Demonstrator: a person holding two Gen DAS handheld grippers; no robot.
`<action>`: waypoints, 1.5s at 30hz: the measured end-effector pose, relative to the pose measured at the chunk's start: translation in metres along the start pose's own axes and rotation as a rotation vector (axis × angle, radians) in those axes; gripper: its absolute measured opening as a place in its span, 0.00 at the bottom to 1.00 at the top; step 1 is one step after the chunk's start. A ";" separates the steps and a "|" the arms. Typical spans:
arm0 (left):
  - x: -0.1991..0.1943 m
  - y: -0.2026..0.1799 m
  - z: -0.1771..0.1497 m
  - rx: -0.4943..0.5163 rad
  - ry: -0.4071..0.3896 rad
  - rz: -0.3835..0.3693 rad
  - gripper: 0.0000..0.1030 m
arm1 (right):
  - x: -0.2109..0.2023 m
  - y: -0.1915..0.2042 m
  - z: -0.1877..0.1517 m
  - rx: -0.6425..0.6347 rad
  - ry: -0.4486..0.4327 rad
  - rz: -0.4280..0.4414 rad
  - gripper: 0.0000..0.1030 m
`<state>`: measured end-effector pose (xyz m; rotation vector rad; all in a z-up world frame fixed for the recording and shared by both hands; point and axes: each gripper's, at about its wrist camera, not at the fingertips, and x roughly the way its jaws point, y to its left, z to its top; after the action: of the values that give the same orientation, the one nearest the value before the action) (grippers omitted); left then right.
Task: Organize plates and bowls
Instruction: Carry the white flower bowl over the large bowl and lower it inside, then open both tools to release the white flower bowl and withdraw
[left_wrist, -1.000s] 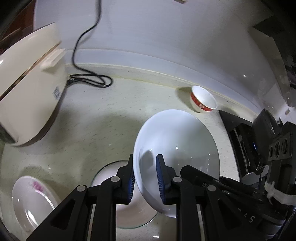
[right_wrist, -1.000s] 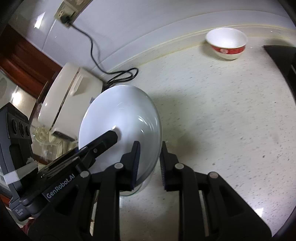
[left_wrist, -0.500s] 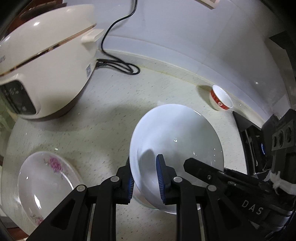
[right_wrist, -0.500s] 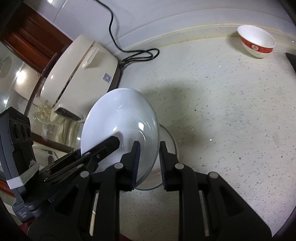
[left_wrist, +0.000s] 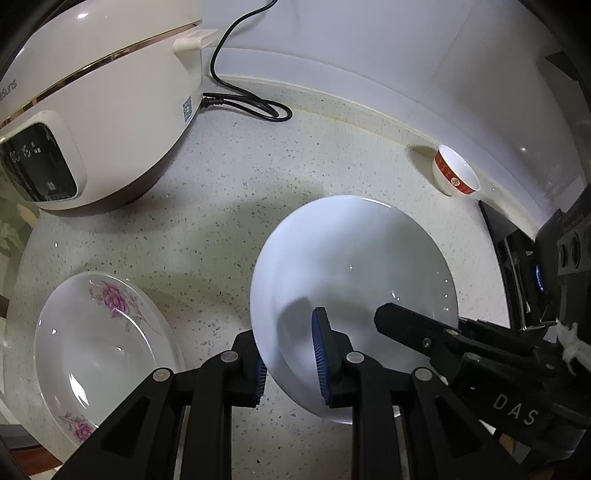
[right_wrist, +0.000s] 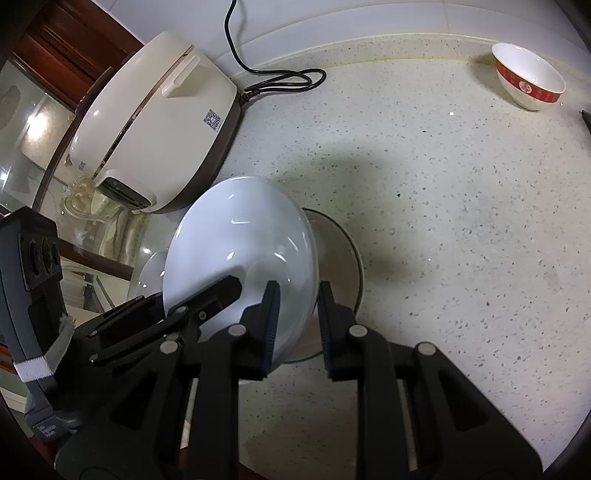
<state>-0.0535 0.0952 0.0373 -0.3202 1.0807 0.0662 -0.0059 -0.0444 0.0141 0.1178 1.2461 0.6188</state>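
Note:
A plain white bowl hangs tilted just above the counter, held at opposite rims by both grippers. My left gripper is shut on its near rim, one blue pad inside and one outside. My right gripper is shut on the other rim of the white bowl. Each gripper shows in the other's view: the right gripper and the left gripper. A clear glass plate lies on the counter, partly under the bowl. A flowered plate lies to the left. A small red-banded bowl stands by the back wall.
A cream rice cooker stands at the back left, its black cord coiled on the speckled counter. A black stove borders the right side. The counter's left edge drops off beyond the flowered plate.
Both grippers carried the white bowl leftward and lower, toward the rice cooker. The cooker and flowered plate now fill more of the left wrist view. Both grips are unchanged.

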 end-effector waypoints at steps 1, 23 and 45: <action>0.000 0.000 0.000 0.004 -0.001 0.003 0.21 | 0.000 0.001 0.000 -0.007 -0.001 -0.008 0.23; 0.009 -0.001 -0.005 0.077 0.018 0.059 0.21 | 0.001 0.007 0.000 -0.067 0.036 -0.130 0.31; -0.001 0.009 0.006 0.018 -0.030 -0.003 0.61 | -0.019 -0.003 0.005 -0.045 -0.069 -0.216 0.58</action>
<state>-0.0508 0.1058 0.0390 -0.3042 1.0510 0.0585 -0.0035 -0.0551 0.0304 -0.0326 1.1596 0.4518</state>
